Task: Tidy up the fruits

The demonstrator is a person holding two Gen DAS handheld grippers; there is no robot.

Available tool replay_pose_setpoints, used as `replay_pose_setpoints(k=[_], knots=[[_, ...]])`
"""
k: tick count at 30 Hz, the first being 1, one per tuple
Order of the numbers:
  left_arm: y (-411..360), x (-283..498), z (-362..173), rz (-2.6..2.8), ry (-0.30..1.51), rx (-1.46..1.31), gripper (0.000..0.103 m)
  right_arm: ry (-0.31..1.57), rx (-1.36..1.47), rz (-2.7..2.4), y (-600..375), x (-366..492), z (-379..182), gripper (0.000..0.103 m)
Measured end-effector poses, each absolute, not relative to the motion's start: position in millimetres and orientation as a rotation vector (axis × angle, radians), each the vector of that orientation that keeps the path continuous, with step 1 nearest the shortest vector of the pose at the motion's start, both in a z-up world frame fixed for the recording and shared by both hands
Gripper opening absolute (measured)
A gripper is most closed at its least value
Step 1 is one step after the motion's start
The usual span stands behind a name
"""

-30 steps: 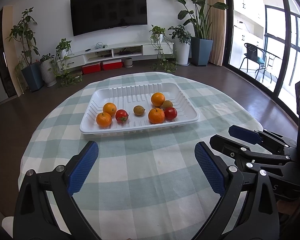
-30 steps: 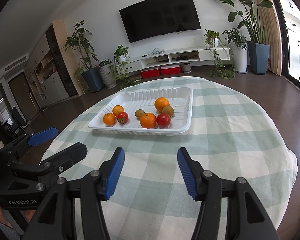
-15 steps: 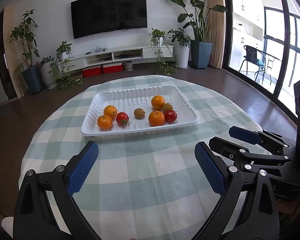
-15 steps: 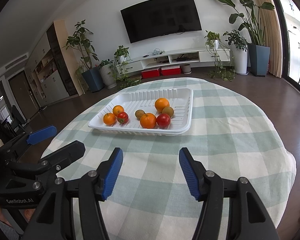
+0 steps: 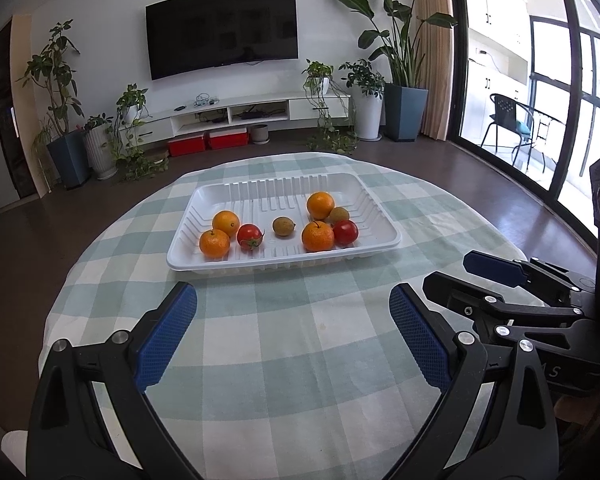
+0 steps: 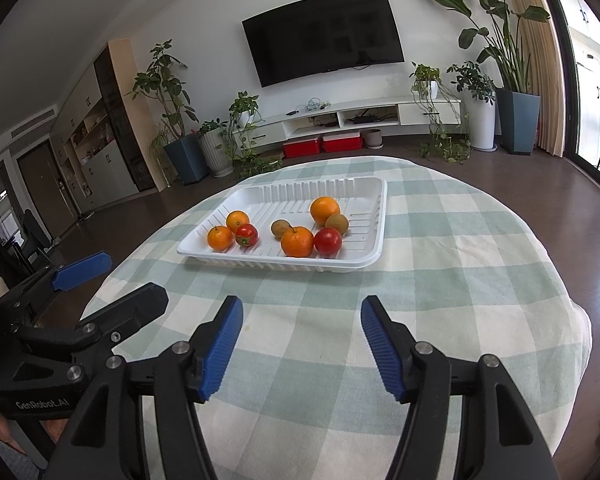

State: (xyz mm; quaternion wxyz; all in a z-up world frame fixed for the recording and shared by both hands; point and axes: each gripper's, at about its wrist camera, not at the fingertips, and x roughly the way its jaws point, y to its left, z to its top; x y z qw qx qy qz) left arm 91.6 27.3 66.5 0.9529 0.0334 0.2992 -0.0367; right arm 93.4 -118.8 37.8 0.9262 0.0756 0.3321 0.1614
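A white tray (image 5: 380, 240) sits mid-counter (image 5: 284, 360) on a green-checked cloth, holding four oranges (image 5: 318, 236), two tomatoes (image 5: 250, 236) and two small brown-green fruits (image 5: 283, 226), loosely mixed. Both tongs hover near the counter's front edge, well short of the tray: the left tongs (image 5: 292, 332) gape wide and empty, and the right tongs (image 6: 302, 344), whose jaws have just been opening, stand narrower and empty too. The fruits are round and crowded, so reaching for one could likely nudge its neighbours rolling or slide the light tray.
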Motion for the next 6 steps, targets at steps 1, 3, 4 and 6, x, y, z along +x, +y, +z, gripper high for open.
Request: replay_pose_setpoints(k=[1, 3, 4, 6], knots=[[27.9, 92.0, 66.2, -0.072, 0.611, 0.069, 0.098, 0.681, 0.156, 0.331, -118.7, 93.4, 37.8, 0.065], [27.5, 92.0, 65.3, -0.068, 0.614, 0.075, 0.098, 0.682, 0.157, 0.331, -119.4, 92.7, 37.4, 0.065], [27.1, 91.4, 65.1, -0.066, 0.612, 0.077, 0.098, 0.681, 0.155, 0.330, -119.0, 92.9, 37.6, 0.065], [27.1, 91.4, 64.7, -0.061, 0.615, 0.085, 0.098, 0.681, 0.155, 0.331, -118.6, 93.4, 37.6, 0.065]])
